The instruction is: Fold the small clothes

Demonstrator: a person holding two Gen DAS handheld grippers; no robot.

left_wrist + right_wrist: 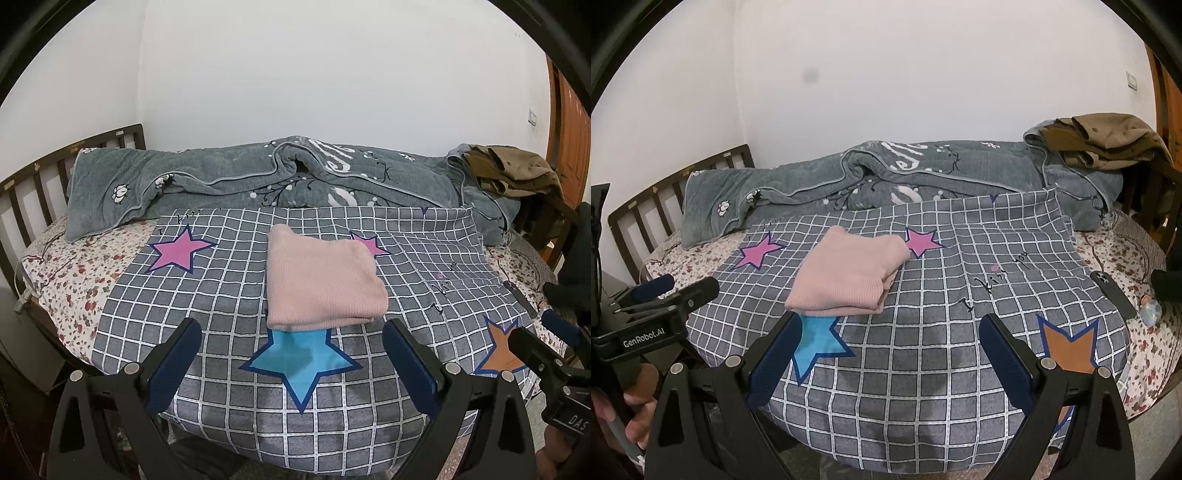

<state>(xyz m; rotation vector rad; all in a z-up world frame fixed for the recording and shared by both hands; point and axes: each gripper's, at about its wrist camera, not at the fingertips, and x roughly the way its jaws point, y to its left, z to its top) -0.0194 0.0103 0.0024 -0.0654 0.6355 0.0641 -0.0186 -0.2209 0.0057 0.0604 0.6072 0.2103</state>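
we find the pink garment already folded into a compact rectangle, lying on the checked star sheet spread across the bed, its near edge overlapping the blue star. the left hand-held gripper stands wide, holding nothing, and the garment lies directly ahead of it, just beyond the fingertips, long axis running away from us toward the grey quilt. the right hand-held gripper is likewise wide and empty; from its view the garment sits ahead and off to the left, so we judge the left one nearer. neither touches the cloth.

we judge the fold complete or nearly so. the layered edges show on the garment's right side in the right view; how many layers, and what kind of garment it is, we cannot tell. a dark phone lies near the bed's right edge, well apart. brown clothing is heaped at the far right corner, partly cut off.
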